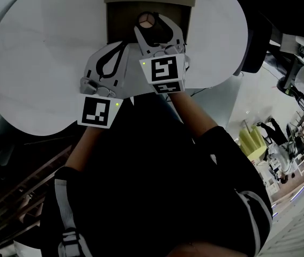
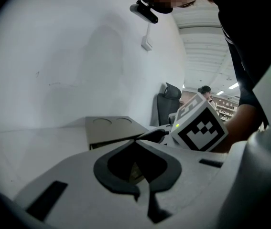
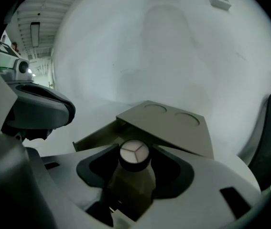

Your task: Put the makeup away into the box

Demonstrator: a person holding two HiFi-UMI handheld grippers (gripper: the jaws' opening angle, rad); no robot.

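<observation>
Your head view looks steeply down on the white table. Each gripper view sits low, close behind its own jaws, facing across it; all three share the brown box.

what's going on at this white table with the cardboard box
A person works a gripper in each hand at a white table. The right gripper is closed on a small dark bottle with a round white cap and holds it right at the open brown cardboard box. The left gripper is shut and empty, just beside the right one.
</observation>
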